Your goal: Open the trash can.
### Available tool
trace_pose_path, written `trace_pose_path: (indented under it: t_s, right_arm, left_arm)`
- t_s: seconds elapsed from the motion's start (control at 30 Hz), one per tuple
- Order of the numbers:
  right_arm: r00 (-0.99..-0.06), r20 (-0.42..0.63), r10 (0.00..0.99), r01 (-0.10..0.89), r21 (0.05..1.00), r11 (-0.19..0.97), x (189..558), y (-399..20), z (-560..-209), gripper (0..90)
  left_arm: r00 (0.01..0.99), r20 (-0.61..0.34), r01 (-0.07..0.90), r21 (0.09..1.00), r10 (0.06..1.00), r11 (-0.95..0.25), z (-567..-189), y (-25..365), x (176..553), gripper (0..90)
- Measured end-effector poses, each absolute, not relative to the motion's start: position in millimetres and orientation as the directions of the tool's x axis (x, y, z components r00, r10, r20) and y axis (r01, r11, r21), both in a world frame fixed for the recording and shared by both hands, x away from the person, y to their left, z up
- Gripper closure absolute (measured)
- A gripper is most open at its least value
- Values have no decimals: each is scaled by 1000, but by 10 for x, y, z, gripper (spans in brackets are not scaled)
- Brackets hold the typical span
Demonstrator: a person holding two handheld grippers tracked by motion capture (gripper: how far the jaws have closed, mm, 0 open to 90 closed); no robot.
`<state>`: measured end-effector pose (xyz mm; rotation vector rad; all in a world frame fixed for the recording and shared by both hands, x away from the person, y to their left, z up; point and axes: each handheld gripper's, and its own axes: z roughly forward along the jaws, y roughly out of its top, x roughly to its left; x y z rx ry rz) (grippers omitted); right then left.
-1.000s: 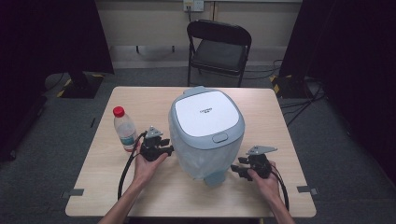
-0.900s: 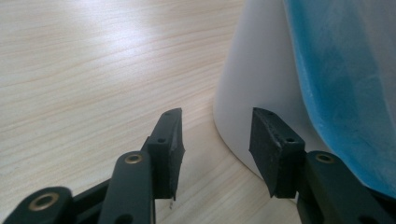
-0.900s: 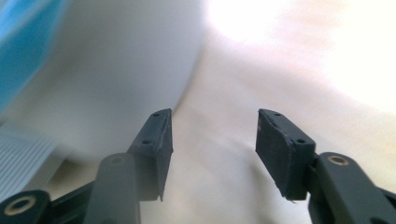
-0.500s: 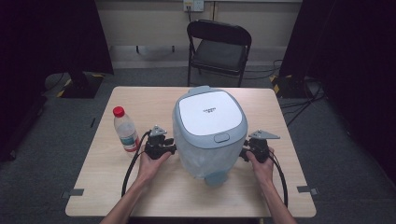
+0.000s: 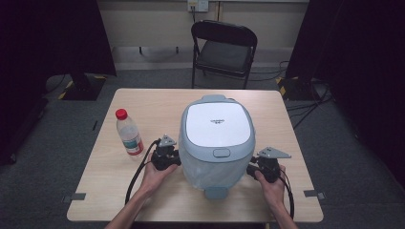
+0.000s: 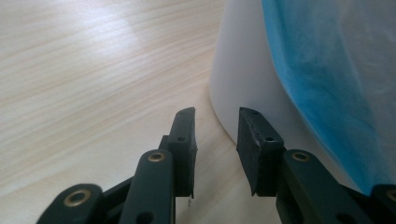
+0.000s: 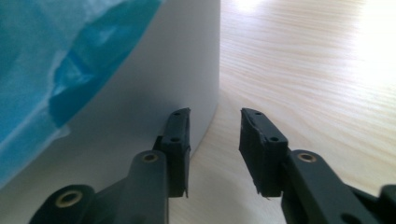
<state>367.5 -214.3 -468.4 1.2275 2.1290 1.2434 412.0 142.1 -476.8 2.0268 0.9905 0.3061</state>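
A grey-blue pedal bin [image 5: 215, 143] with a white lid stands mid-table, a blue bag showing under its rim. My left gripper [image 5: 173, 157] sits low against the bin's left side. In the left gripper view the left gripper [image 6: 215, 114] points past the bin's white wall [image 6: 243, 70] and blue bag [image 6: 327, 70]. Its jaws have just been closing, a narrow gap remains and nothing is between them. My right gripper [image 5: 252, 169] is at the bin's right side. In the right gripper view the right gripper [image 7: 215, 114] has also just been closing beside the wall [image 7: 177, 60], with nothing between its jaws.
A clear water bottle [image 5: 129, 132] with a red cap stands left of the bin, close to my left hand. The bin's pedal [image 5: 216, 192] juts toward the table's front edge. A black folding chair [image 5: 224, 47] stands behind the wooden table [image 5: 143, 105].
My right gripper has come in from the front right to the bin's right side. The left hand has edged slightly closer to the bin.
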Motion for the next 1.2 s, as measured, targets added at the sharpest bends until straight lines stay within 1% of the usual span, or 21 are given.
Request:
trace_pose_path:
  t_s: [0.03,0.2,0.3,0.33,0.4,0.5,0.53,0.6,0.63,0.67,0.7,0.8,0.87,0.9,0.97,1.0,1.03,1.07,1.2]
  right_arm:
    - [-539,95,837,491,843,221,3667,-2154,-4680,630]
    - [-531,109,841,498,842,205,3679,-2187,-4668,645]
    - [-531,98,842,486,849,208,3686,-2191,-4670,633]
    - [-528,93,844,483,851,208,3682,-2191,-4672,631]
    - [-525,85,847,479,852,212,3670,-2210,-4674,598]
    - [-504,101,858,489,852,187,3669,-2281,-4688,540]
    - [-503,102,858,489,852,185,3670,-2296,-4692,514]
    - [-497,104,862,497,848,185,3668,-2318,-4699,448]
    - [-498,105,861,501,845,188,3658,-2333,-4708,427]
    - [-501,106,859,504,842,190,3650,-2349,-4720,427]
    - [-501,105,859,512,836,196,3640,-2376,-4742,415]
    - [-462,87,883,562,798,216,3611,-2481,-4819,375]
    - [-443,86,892,598,770,223,3593,-2554,-4858,294]
    - [-431,80,899,609,761,224,3587,-2568,-4869,275]
    - [-416,61,907,623,746,235,3575,-2603,-4901,244]
    - [-408,47,912,629,739,243,3578,-2607,-4916,226]
    - [-400,30,916,635,730,253,3587,-2607,-4932,215]
    - [-393,17,919,635,728,258,3596,-2603,-4945,205]
    - [-373,-8,928,638,724,263,3605,-2572,-4971,171]
  left_arm:
    - [657,-157,544,776,738,-319,-4779,1400,4119,683]
    - [669,-164,545,771,725,-328,-4772,1388,4144,692]
    - [678,-175,543,773,714,-327,-4778,1383,4143,721]
    - [678,-169,539,776,715,-328,-4779,1377,4135,717]
    - [696,-187,538,775,694,-331,-4773,1374,4117,720]
    - [701,-168,535,767,693,-354,-4749,1356,4071,641]
    - [701,-154,534,761,697,-369,-4739,1358,4066,599]
    - [706,-171,547,747,687,-377,-4729,1372,4056,544]
    - [708,-175,553,741,684,-382,-4717,1385,4047,524]
    - [711,-163,545,742,684,-391,-4699,1401,4034,522]
    - [710,-172,551,740,683,-386,-4686,1420,4022,506]
    - [699,-205,563,749,685,-349,-4636,1526,4022,465]
    - [706,-215,557,757,675,-342,-4576,1602,4007,433]
    - [709,-218,551,765,670,-334,-4541,1642,3992,421]
    - [719,-235,542,779,654,-315,-4471,1719,3967,412]
    - [736,-248,533,786,630,-313,-4425,1768,3947,423]
    - [743,-265,529,795,614,-297,-4405,1791,3931,485]
    - [749,-289,531,800,596,-280,-4375,1822,3904,484]
    - [767,-295,511,818,570,-264,-4279,1892,3831,446]
